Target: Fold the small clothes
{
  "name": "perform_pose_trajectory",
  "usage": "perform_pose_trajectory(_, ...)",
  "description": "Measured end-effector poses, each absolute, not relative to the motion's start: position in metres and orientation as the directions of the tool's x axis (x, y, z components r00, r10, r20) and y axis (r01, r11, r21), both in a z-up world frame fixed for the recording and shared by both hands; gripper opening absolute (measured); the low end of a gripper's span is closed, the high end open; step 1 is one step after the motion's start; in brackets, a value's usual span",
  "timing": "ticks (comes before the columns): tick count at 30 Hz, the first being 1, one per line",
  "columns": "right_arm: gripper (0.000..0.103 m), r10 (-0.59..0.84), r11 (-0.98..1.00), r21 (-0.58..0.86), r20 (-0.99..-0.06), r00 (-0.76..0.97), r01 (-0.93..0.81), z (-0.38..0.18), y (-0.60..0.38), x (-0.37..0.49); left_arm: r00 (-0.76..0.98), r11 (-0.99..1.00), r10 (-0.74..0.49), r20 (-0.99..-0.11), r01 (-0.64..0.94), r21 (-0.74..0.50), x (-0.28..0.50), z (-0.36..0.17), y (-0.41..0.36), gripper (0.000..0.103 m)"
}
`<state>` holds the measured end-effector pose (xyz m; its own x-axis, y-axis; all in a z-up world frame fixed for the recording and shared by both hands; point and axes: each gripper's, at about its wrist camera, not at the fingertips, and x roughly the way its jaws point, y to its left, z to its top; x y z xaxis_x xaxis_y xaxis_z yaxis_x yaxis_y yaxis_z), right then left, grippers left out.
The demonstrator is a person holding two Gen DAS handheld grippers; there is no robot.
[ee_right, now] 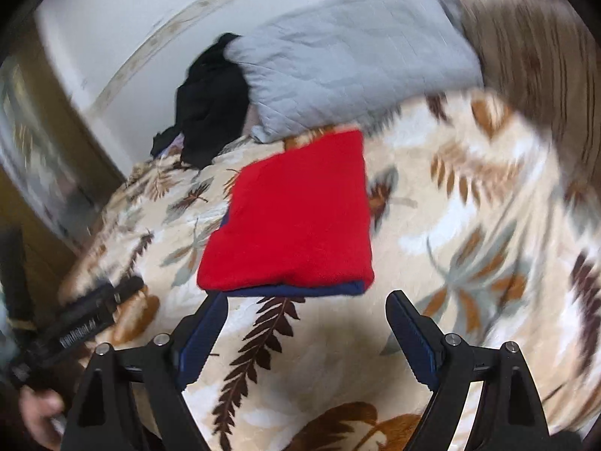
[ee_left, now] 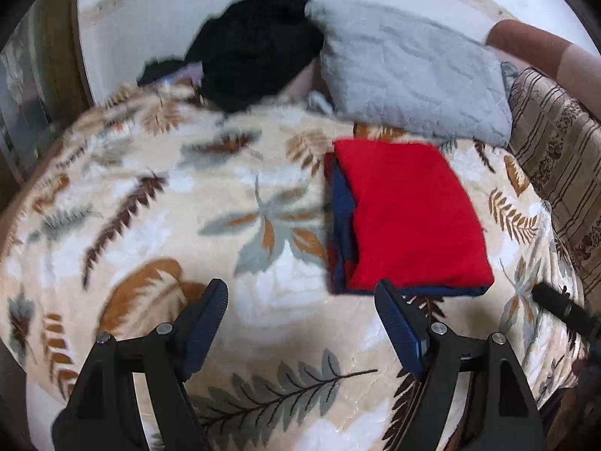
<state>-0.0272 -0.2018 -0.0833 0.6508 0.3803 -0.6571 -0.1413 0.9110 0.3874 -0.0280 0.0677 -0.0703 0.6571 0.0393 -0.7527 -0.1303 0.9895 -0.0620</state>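
A folded red and navy garment [ee_left: 405, 218] lies flat on the leaf-patterned blanket [ee_left: 188, 206]; it also shows in the right wrist view [ee_right: 296, 218]. My left gripper [ee_left: 302, 302] is open and empty, just in front of and left of the garment's near edge. My right gripper [ee_right: 308, 314] is open and empty, directly in front of the garment's near navy edge. A tip of the right gripper shows at the left wrist view's right edge [ee_left: 563, 308]. The left gripper shows at the right wrist view's left edge [ee_right: 94, 308].
A black pile of clothes [ee_left: 255, 56] and a grey quilted pillow [ee_left: 413, 71] lie at the back against the white wall. A brown striped cushion [ee_left: 556, 158] is at the right. A door frame [ee_right: 33, 188] is at the left.
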Motion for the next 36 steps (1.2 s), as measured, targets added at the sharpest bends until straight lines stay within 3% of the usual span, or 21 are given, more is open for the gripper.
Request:
perform_pose_trajectory(6,0.089,0.591,0.731,0.679,-0.584,0.557,-0.064,-0.117,-0.248,0.051,0.646,0.988,-0.038,-0.762,-0.092,-0.127,0.010,-0.081,0.062,0.081)
perform_pose_trajectory(11,0.089,0.631,0.723,0.690,-0.636,0.445,-0.038,-0.149,-0.236,0.117,0.648,0.992,-0.032,-0.761,-0.073,-0.103,0.050,-0.093,0.047,0.081)
perform_pose_trajectory(12,0.082,0.624,0.735,0.678,-0.664,0.412,-0.022,-0.161,-0.230,0.127,0.614,0.993,-0.017,-0.789,-0.079,-0.084,0.062,-0.105,0.045,0.081)
perform_pose_trajectory(13,0.047,0.621,0.742,0.670,-0.681,0.387,-0.012,-0.169,-0.225,0.132,0.581,0.995,-0.001,-0.814,-0.084,-0.061,0.070,-0.115,0.044,0.081)
perform_pose_trajectory(14,0.043,0.639,0.733,0.680,-0.674,0.371,-0.028,-0.170,-0.218,0.133,0.548,0.996,0.017,-0.836,-0.087,-0.036,0.076,-0.126,0.044,0.081)
perform_pose_trajectory(17,0.035,0.525,0.842,0.523,-0.735,0.430,-0.133,-0.139,-0.196,0.115,0.566,0.994,-0.006,-0.824,-0.088,-0.068,0.078,-0.136,0.051,0.083)
perform_pose_trajectory(21,0.044,0.531,0.834,0.543,-0.741,0.411,-0.097,-0.142,-0.208,0.116,0.574,0.994,-0.020,-0.818,-0.074,-0.076,0.077,-0.136,0.050,0.083)
perform_pose_trajectory(22,0.063,0.541,0.816,0.574,-0.714,0.444,-0.072,-0.140,-0.220,0.119,0.577,0.995,-0.017,-0.817,-0.068,-0.069,0.077,-0.136,0.049,0.083)
perform_pose_trajectory(24,0.077,0.531,0.791,0.610,-0.647,0.547,-0.046,-0.127,-0.236,0.127,0.576,0.994,-0.024,-0.817,-0.070,-0.078,0.079,-0.137,0.050,0.083)
perform_pose_trajectory(26,0.077,0.584,0.740,0.670,-0.604,0.542,-0.051,-0.127,-0.236,0.152,0.574,0.992,-0.035,-0.818,-0.077,-0.097,0.080,-0.138,0.052,0.083)
perform_pose_trajectory(28,0.073,0.594,0.741,0.671,-0.636,0.494,-0.028,-0.142,-0.226,0.183,0.571,0.992,-0.037,-0.820,-0.080,-0.101,0.079,-0.138,0.054,0.083)
perform_pose_trajectory(29,0.056,0.605,0.742,0.670,-0.656,0.451,-0.021,-0.152,-0.219,0.195,0.569,0.992,-0.031,-0.822,-0.081,-0.094,0.078,-0.135,0.054,0.083)
perform_pose_trajectory(30,0.045,0.584,0.771,0.636,-0.688,0.431,-0.030,-0.154,-0.209,0.198,0.578,0.993,-0.022,-0.816,-0.081,-0.084,0.075,-0.130,0.055,0.083)
perform_pose_trajectory(31,0.045,0.539,0.811,0.583,-0.709,0.454,-0.052,-0.146,-0.202,0.193,0.589,0.994,-0.010,-0.808,-0.083,-0.072,0.073,-0.126,0.055,0.083)
perform_pose_trajectory(34,0.047,0.414,0.887,0.457,-0.721,0.556,-0.069,-0.119,-0.195,0.160,0.612,0.994,0.017,-0.791,-0.095,-0.052,0.060,-0.109,0.055,0.083)
perform_pose_trajectory(35,0.054,0.378,0.904,0.424,-0.719,0.583,-0.062,-0.112,-0.196,0.146,0.627,0.994,0.018,-0.779,-0.096,-0.054,0.053,-0.102,0.054,0.083)
perform_pose_trajectory(36,0.074,0.347,0.917,0.394,-0.715,0.607,-0.061,-0.105,-0.198,0.132,0.644,0.993,0.036,-0.764,-0.106,-0.042,0.045,-0.095,0.053,0.083)
